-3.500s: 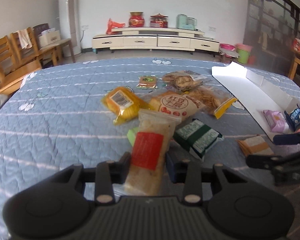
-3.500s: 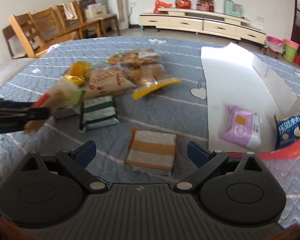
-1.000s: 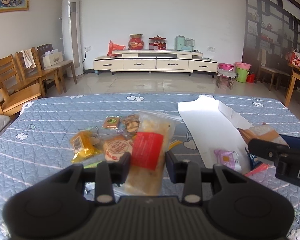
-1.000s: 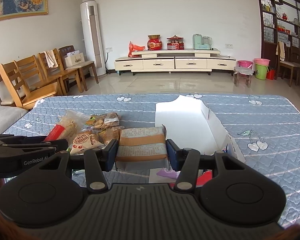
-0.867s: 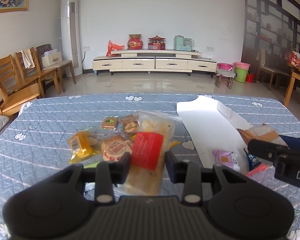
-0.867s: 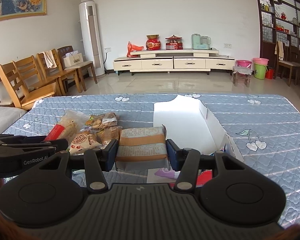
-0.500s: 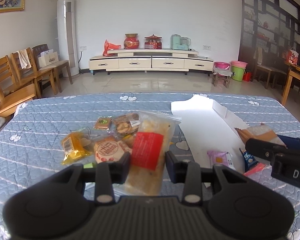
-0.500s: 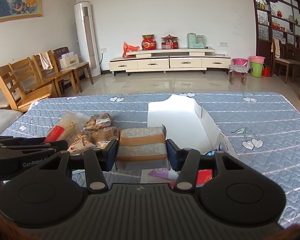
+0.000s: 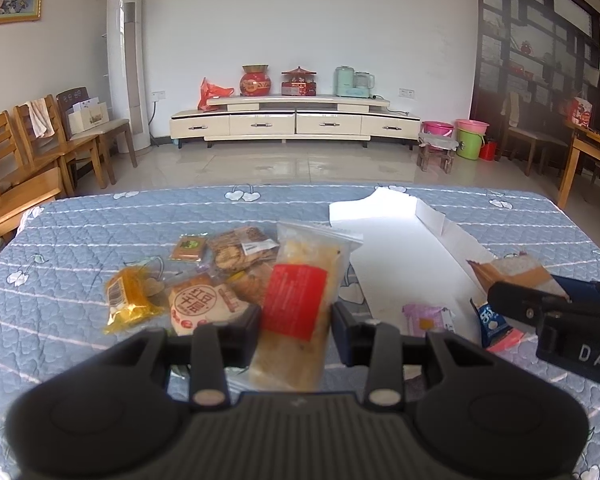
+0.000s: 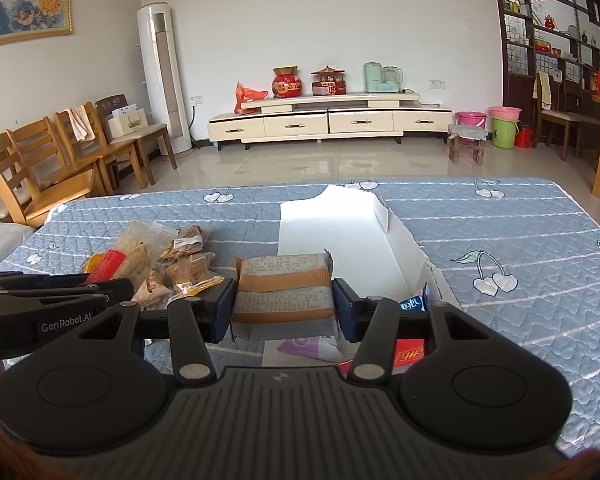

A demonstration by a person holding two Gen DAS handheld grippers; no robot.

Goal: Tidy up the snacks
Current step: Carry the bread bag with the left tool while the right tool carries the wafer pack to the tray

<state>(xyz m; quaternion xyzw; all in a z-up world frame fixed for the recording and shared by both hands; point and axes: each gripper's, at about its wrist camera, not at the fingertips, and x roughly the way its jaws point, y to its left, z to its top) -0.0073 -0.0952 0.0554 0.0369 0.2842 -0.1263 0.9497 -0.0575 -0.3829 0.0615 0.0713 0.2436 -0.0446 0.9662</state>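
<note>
Left hand-held gripper (image 9: pixel 295 326) nearer white box (image 9: pixel 400 256).

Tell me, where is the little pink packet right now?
The pink packet lies in the white box, right side of the left camera's view, beside a blue packet.

The left claw (image 9: pixel 294 326) was matt black plastic with ribbed moulding near the camera, and it gripped a long packet (image 9: pixel 300 300) of glossy clear film with a matt red paper label. The right claw (image 10: pixel 284 304) had the same dull black finish with blue pads, pressed on a crinkled foil-like wrapper (image 10: pixel 284 292) in tan and grey print. Under them lay a soft quilted cloth cover (image 9: pixel 80 232), matt blue and stitched, with a smooth white cardboard box (image 10: pixel 332 236), and the far floor (image 10: pixel 320 164) was shiny polished tile beside varnished wooden chairs (image 10: pixel 60 152).
</note>
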